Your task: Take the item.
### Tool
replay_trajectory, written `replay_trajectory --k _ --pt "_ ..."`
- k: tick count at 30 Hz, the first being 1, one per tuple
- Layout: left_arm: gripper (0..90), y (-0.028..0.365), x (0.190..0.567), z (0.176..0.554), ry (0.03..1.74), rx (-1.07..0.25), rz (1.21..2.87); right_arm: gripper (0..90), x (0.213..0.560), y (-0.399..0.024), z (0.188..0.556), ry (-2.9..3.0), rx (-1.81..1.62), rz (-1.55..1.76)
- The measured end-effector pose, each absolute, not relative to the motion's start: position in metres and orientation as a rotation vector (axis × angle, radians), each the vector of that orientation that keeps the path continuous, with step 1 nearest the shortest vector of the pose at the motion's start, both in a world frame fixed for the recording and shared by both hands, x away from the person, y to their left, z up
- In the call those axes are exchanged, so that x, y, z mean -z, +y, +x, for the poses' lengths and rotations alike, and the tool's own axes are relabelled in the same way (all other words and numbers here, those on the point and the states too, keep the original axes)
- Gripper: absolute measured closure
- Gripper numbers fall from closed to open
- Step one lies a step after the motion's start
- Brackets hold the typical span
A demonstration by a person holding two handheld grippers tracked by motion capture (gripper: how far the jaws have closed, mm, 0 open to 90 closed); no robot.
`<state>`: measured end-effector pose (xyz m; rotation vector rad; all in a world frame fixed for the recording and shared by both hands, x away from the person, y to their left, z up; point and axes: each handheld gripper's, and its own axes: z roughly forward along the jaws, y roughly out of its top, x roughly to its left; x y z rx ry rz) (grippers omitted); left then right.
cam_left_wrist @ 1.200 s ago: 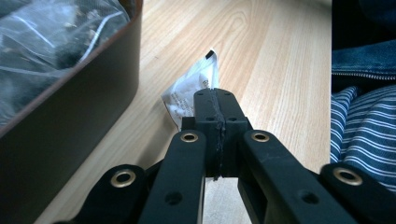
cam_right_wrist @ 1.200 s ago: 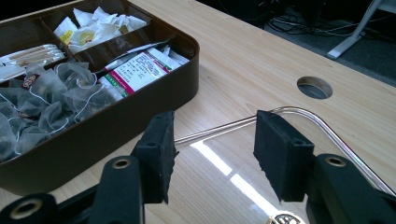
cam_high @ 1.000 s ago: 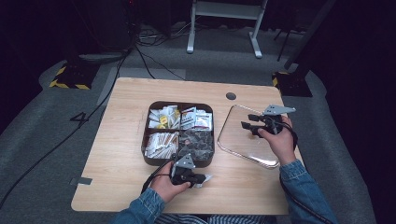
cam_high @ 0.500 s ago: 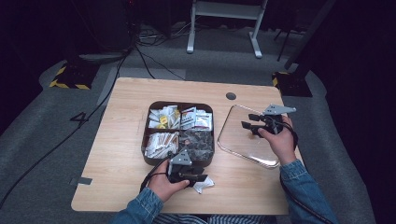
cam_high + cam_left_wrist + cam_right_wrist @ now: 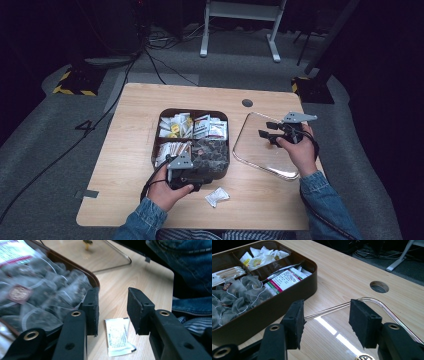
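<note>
Wooden table [image 5: 135, 125]: it bears a dark brown compartment box [image 5: 192, 114], a clear lid [image 5: 260, 150] lying flat beside it, and one loose white sachet [image 5: 217, 197].
Box contents: tea bags [image 5: 234, 301] fill the near-right compartment; paper packets [image 5: 210, 127] and pale sachets sit in the others.
Lid: we see it already off the box, resting on the table to the box's right, its small knob just showing in the left gripper view.
Sachet: it lies on the bare wood by the box's near corner, outside every compartment.
Progress: we judge the box opened and mostly stocked; the loose sachet is not yet put in, and the lid is not yet back on.
Left gripper [image 5: 112, 312]: its jaws stand apart with nothing between them, beside the box's rim.
Sachet against left fingers [image 5: 138, 308]: in the left gripper view it lies just beyond and below the gap, nearly centred, not touched.
Right gripper [image 5: 325, 322]: its jaws gape wide and empty, poised over the lid's near edge.
Next, as we read it: lower the left gripper and close on the sachet.
</note>
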<state>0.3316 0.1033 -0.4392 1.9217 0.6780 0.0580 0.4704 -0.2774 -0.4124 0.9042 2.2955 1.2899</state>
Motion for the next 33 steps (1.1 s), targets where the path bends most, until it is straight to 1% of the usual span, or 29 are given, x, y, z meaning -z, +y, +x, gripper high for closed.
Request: replay_trajectory --k 3,10,16,20,23,27,33 --pt "61.0 0.111 0.433 0.332 0.688 -0.095 1.903 46.8 0.413 -0.277 0.470 2.295 -1.290 0.905" --pt "53.8 0.132 0.422 0.335 0.746 -0.225 1.853 46.4 0.413 -0.279 0.471 2.294 -1.290 0.915" --pt "51.7 0.154 0.415 0.336 0.825 -0.327 1.819 46.0 0.414 -0.280 0.471 2.292 -1.292 0.922" --pt "50.1 0.168 0.415 0.337 0.873 -0.364 1.804 45.6 0.414 -0.282 0.472 2.288 -1.296 0.931" --pt "48.1 0.180 0.415 0.340 0.924 -0.427 1.819 45.5 0.416 -0.283 0.473 2.287 -1.294 0.938" --pt "44.9 0.195 0.419 0.344 0.996 -0.478 1.813 45.2 0.417 -0.284 0.473 2.288 -1.290 0.948" --pt "43.5 0.213 0.423 0.348 1.065 -0.533 1.802 44.7 0.419 -0.286 0.474 2.286 -1.292 0.961"
